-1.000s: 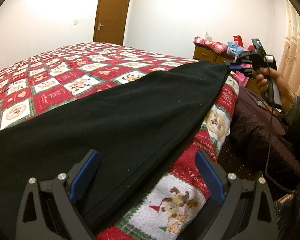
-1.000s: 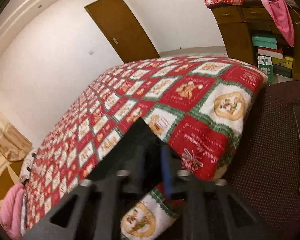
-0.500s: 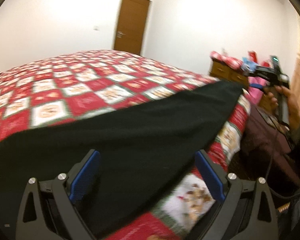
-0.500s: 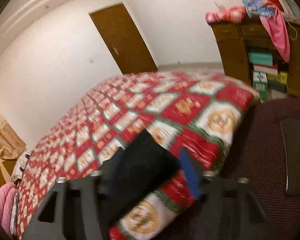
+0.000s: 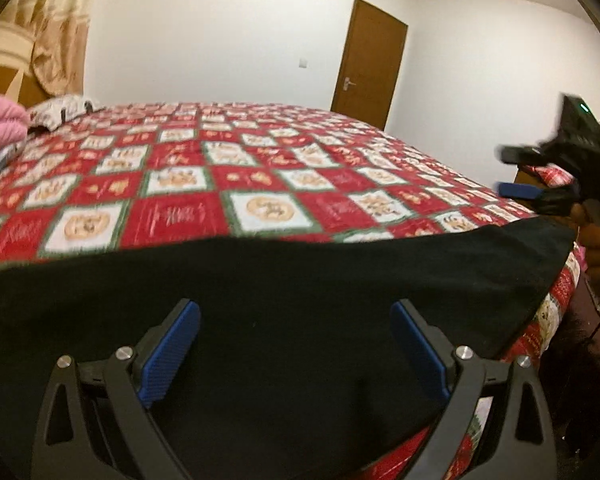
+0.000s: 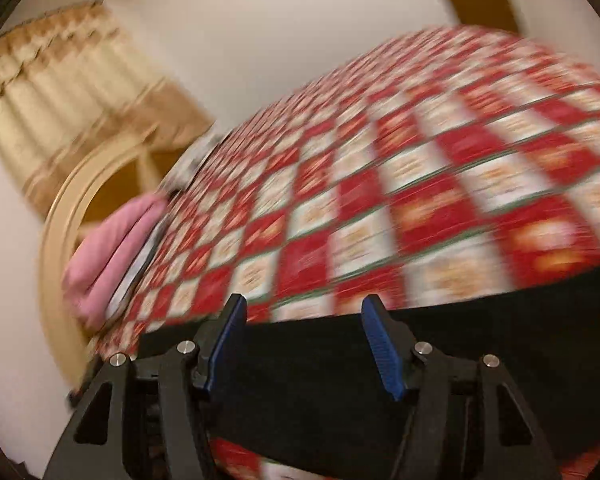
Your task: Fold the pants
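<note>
Black pants lie flat in a long band along the near edge of the bed, on a red, white and green checked quilt. My left gripper hovers over the middle of the band, open, with nothing between its blue pads. At the right end of the pants, a hand holds my right gripper, jaws apart and clear of the cloth. The right wrist view is blurred. There the right gripper is open above the pants, holding nothing.
A folded pink blanket and a pillow lie at the head of the bed, by the curved headboard and beige curtain. A brown door stands in the far wall. The quilt stretches beyond the pants.
The right gripper has let go of the pants' end, opened, and swung round toward the head of the bed. The left gripper, still open, turned and slid along the pants.
</note>
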{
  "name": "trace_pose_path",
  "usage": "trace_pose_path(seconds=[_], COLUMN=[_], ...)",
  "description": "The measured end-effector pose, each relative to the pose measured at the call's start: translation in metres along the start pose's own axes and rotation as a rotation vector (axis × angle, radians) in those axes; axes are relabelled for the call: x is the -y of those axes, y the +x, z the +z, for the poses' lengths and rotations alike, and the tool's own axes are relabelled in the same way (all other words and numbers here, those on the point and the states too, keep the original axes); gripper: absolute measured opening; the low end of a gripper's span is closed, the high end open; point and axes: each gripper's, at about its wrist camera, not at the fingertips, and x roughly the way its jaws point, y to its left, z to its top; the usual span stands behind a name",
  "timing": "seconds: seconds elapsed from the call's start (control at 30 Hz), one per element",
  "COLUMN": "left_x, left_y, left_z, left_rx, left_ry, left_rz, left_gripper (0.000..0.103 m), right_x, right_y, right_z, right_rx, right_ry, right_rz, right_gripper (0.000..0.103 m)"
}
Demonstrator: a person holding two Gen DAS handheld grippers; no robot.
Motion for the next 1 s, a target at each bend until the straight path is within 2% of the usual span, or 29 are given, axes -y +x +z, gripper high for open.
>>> trace_pose_path(seconds=[0.17,0.27,0.47,0.57,0.7,0.77,0.9,1.0], left_x=[-0.006,-0.005,0.002,0.005,0.003,0.003,0.007,0.007], left_y=[0.0,0.0,0.001,0.001,0.001,0.001,0.001,0.0], left_z=[-0.007,-0.01,-0.018,-0.021,-0.021,-0.021,-0.023,-0.024], left_rx=[-0.026,-0.046,-0.038,-0.035,-0.032,-0.03,-0.027,-0.026], left_ry=[-0.041,-0.023,0.037,0.068,0.057,0.058,0.076,0.077], left_rz=[-0.018,-0.008,0.008,0.019,0.009,0.01,0.025,0.025], left_gripper=[0.099,0.099,0.103,0.103,0.103,0.103,0.103,0.103], right_x=[-0.04,-0.052,-0.071,-0.076,-0.084,-0.085,-0.089,-0.083], right_y=[0.09,0.133,0.193,0.209,0.221,0.227,0.232,0.24], right_z=[0.007,0.012,0.016,0.015,0.009,0.006,0.004,0.003], right_rx=[-0.152,-0.243,-0.406,-0.47,-0.554,-0.597,-0.626,-0.657], right_ry=[-0.046,-0.027,-0.05,-0.045,-0.047,-0.033,-0.04,0.006], right_rz=[0.061,0.102,0.121,0.156,0.206,0.226,0.22,0.223], right_gripper=[0.061,0.061,0.061,0.061,0.061,0.051,0.042,0.038])
